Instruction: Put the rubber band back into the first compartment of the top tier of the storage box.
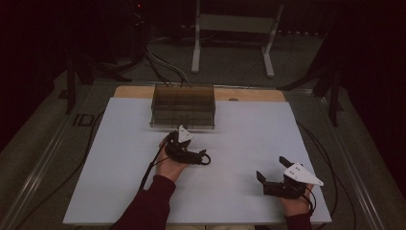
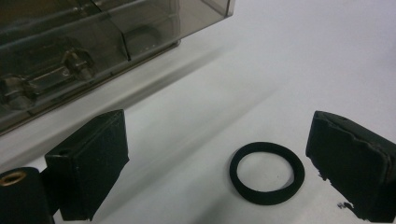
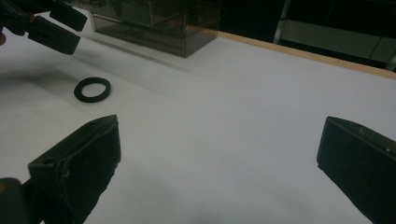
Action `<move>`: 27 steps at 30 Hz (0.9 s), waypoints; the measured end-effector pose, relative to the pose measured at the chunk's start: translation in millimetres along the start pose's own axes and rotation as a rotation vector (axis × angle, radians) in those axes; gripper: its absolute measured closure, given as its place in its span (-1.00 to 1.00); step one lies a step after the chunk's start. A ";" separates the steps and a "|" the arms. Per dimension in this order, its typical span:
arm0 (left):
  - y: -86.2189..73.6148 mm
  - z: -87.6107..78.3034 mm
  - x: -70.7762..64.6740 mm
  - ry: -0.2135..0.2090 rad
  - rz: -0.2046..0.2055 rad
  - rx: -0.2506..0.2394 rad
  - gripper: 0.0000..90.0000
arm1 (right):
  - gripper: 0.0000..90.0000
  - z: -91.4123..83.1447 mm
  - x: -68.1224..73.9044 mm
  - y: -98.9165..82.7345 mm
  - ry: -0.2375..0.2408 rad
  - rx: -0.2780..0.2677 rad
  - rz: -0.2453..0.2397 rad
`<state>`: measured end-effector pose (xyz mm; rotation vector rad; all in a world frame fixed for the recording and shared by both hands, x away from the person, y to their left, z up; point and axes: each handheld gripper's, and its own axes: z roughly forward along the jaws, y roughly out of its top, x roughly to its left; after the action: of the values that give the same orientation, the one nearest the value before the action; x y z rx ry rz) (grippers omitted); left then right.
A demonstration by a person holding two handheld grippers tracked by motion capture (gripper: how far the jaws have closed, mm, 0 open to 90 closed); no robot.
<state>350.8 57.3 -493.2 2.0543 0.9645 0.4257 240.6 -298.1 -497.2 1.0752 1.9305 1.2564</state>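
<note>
Black ring [image 2: 266, 172] lies flat on the white table [image 1: 239, 143], a little in front of the smoky plastic box [image 1: 183, 106], untouched; judging by that, grasping and any placing remain. Left gripper [image 2: 219, 163] hovers above it, jaws apart, ring between them nearer one jaw. Right gripper [image 3: 219, 168], farther from the box, holds nothing, jaws wide.

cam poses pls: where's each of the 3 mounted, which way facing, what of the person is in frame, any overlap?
High view: above the near table edge, looking forward-down; forearms, both tongs, left, right.
Left gripper view: on left tongs, facing black ring and smoky plastic box; own jaws open.
Right gripper view: on right tongs, facing across the table; own jaws open.
Shared: ring, box.
</note>
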 end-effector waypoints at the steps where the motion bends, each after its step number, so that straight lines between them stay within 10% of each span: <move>1: -0.1 0.8 0.1 -0.002 0.000 0.006 -0.85 | -1.00 0.0 0.1 0.0 0.000 0.000 0.000; 17: -3.6 13.4 -2.2 0.005 -0.013 0.063 -0.61 | -1.00 -0.5 -0.4 -0.1 -0.003 -0.002 0.000; 27: -7.8 19.3 -6.9 -0.043 0.024 0.118 0.19 | -1.00 -0.3 -0.5 -0.1 -0.001 0.000 0.000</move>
<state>353.7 44.8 -511.1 2.1735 0.9604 0.3429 240.6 -298.7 -497.2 1.0759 1.9291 1.2560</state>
